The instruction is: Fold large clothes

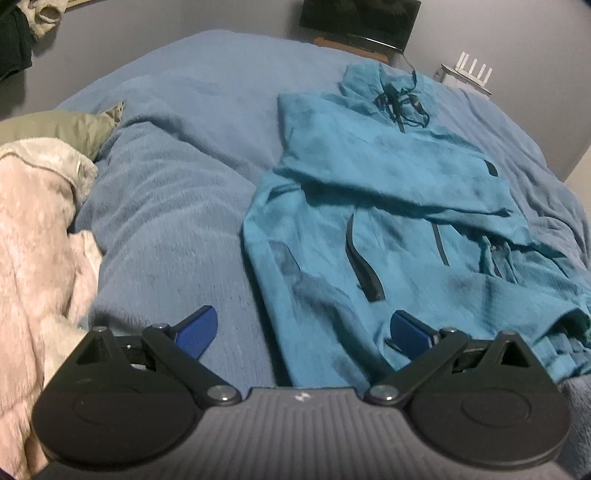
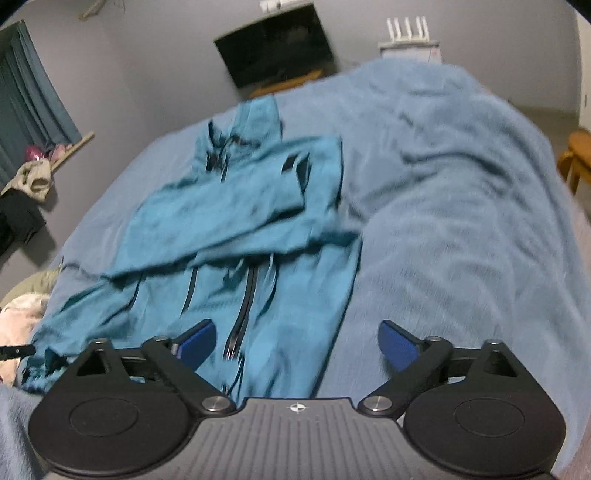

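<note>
A teal zip jacket (image 1: pixel 388 206) lies spread on a blue bed cover (image 1: pixel 177 192), collar at the far end, both sleeves folded across its chest. My left gripper (image 1: pixel 304 330) hovers wide open over the jacket's near left hem edge, nothing between its blue pads. In the right wrist view the same jacket (image 2: pixel 236 236) lies left of centre. My right gripper (image 2: pixel 297 341) is open above the jacket's near right hem and the blue bed cover (image 2: pixel 461 221), and holds nothing.
A pale fluffy garment (image 1: pixel 40 251) and an olive one (image 1: pixel 62 127) lie at the bed's left side. Behind the bed stand a dark screen (image 2: pixel 277 51) and a white router (image 2: pixel 408 31). A wooden chair (image 2: pixel 576 155) is at the right, and dark clothes (image 2: pixel 18 218) hang on the left wall.
</note>
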### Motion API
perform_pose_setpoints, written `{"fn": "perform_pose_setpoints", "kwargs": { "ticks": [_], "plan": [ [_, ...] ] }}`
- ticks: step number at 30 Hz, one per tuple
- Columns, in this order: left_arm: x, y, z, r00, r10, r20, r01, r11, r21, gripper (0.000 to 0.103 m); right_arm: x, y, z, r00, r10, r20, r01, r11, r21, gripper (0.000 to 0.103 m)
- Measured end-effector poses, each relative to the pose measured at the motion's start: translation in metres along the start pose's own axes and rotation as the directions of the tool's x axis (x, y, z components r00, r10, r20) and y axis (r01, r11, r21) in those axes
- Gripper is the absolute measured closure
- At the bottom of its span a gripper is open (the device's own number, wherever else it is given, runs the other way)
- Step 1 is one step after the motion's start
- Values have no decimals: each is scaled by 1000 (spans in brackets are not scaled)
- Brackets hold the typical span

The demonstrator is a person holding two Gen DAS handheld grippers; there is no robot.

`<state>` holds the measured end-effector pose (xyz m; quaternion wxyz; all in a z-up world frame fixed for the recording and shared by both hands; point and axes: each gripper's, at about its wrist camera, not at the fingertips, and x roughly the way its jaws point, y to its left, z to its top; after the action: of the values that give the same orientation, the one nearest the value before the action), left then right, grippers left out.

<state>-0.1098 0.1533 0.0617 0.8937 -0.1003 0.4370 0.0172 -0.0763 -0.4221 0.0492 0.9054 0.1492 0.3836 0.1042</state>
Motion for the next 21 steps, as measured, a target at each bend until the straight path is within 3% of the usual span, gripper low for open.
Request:
{"fn": "perform_pose_setpoints", "kwargs": {
  "ticks": [5,8,13,18,21],
  "plan": [
    [-5,-3,-9,996,-61,-61,60,998,-21,3,7,6,-11,995,62,-83,-60,998,36,33],
    [-3,0,-14,989,-109,-102,104,993,-56,5,11,12,-18,990,54,-130,-52,998,19,41],
    [-3,19,-18,972,-206,-115,182,965,-191,7,7,19,-26,982,61,-176,-64,998,-6,44],
    [4,21,-18,931,-329,-158,279,921,-272,29,7,21,-33,967,143,-213,-136,990,46,44],
    [18,17,-22,927,-331,-177,280,923,-262,34,19,18,-35,960,175,-219,-157,983,97,44]
  ]
}}
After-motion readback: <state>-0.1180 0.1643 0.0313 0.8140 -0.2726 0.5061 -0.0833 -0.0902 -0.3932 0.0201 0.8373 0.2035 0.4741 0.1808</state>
